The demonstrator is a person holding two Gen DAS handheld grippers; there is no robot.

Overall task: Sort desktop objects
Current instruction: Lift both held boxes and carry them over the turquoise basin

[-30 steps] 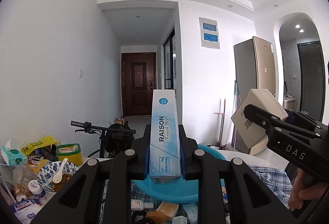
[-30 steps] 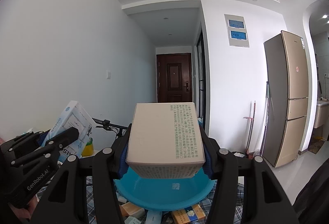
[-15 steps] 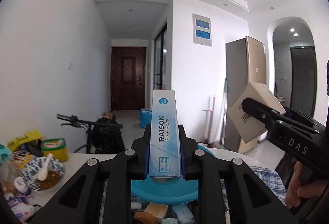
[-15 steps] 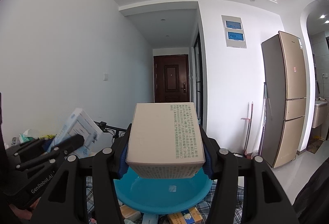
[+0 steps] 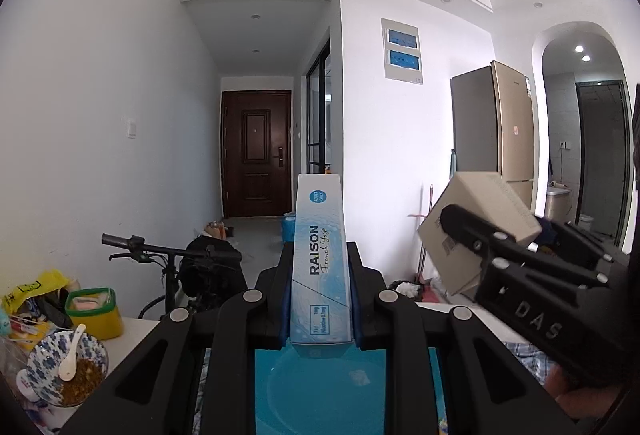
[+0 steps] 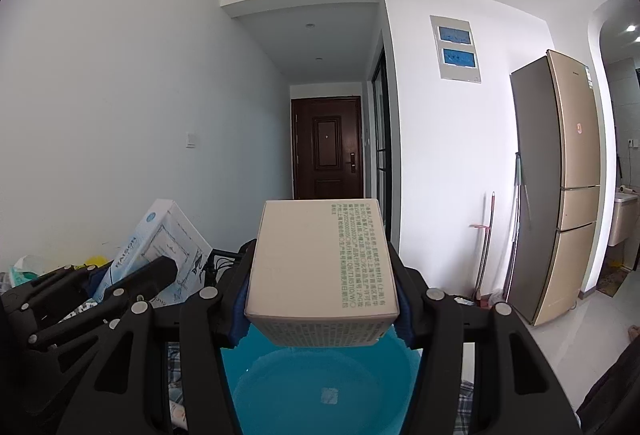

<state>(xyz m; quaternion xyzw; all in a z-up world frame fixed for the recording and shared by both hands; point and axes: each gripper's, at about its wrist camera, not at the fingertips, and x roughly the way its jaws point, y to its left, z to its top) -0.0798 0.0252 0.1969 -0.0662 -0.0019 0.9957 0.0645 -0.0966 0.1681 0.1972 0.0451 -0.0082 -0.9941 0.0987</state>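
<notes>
We found the left hand-held gripper [image 5: 320,299] clamping the RAISON carton [image 5: 320,267] and the right hand-held gripper [image 6: 322,295] clamping the beige box [image 6: 324,259], both above the blue basin [image 6: 320,387], evidently for depositing.

A slim pale-blue carton [image 5: 320,267] printed "RAISON French Yogo" stands upright above a blue plastic basin [image 5: 320,391], while a plain beige cardboard box [image 6: 322,267] with green print hangs tilted over the same basin.
</notes>
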